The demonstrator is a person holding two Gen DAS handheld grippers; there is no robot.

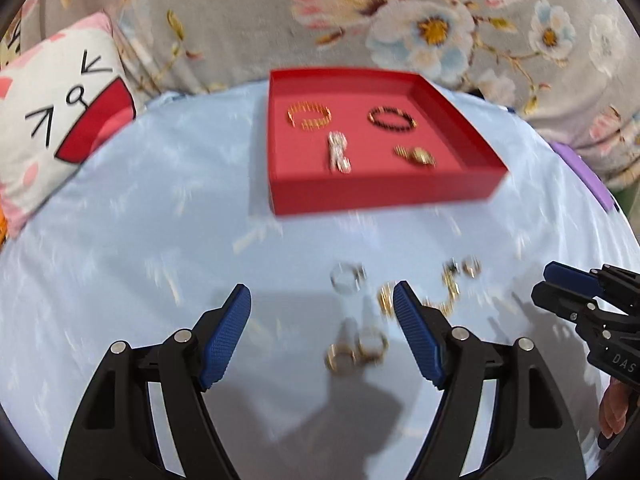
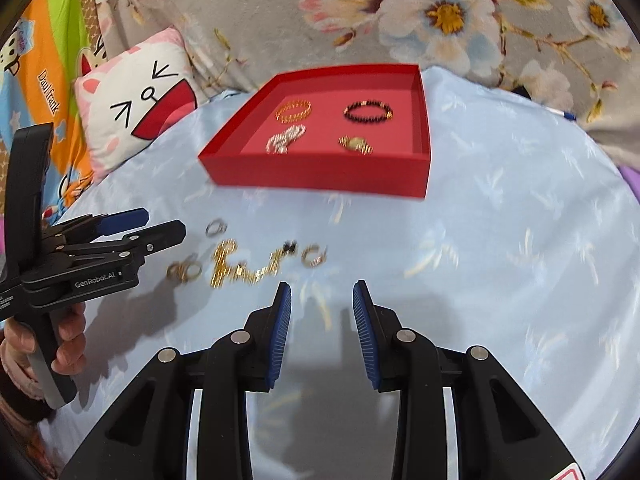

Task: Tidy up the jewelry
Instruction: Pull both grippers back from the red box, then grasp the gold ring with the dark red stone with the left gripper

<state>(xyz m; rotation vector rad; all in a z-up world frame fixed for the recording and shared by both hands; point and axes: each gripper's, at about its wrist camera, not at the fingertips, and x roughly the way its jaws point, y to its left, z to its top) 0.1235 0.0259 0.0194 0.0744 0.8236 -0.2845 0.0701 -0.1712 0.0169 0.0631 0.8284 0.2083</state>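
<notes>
With left gripper (image 1: 322,300) held wide and right gripper (image 2: 322,294) narrower, both empty, the blurred, seemingly tangled gold chain (image 2: 240,266) could be dragged across nearby rings (image 2: 184,270).

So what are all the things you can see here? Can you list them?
red tray: one, red, far part of the blue cloth
gold bracelet: one, gold, tray's back left
dark bead bracelet: one, black, tray's back right
silver chain: one, silvery, tray's front left
gold watch: one, gold, tray's front right
gold chain: one, gold, on the cloth before the tray
rings: about four, blurred, gold and silvery, around the chain
cat pillow: one, white and pink, left of the cloth
blue cloth: one, pale blue
left tool: open, empty
right tool: open, empty
</notes>
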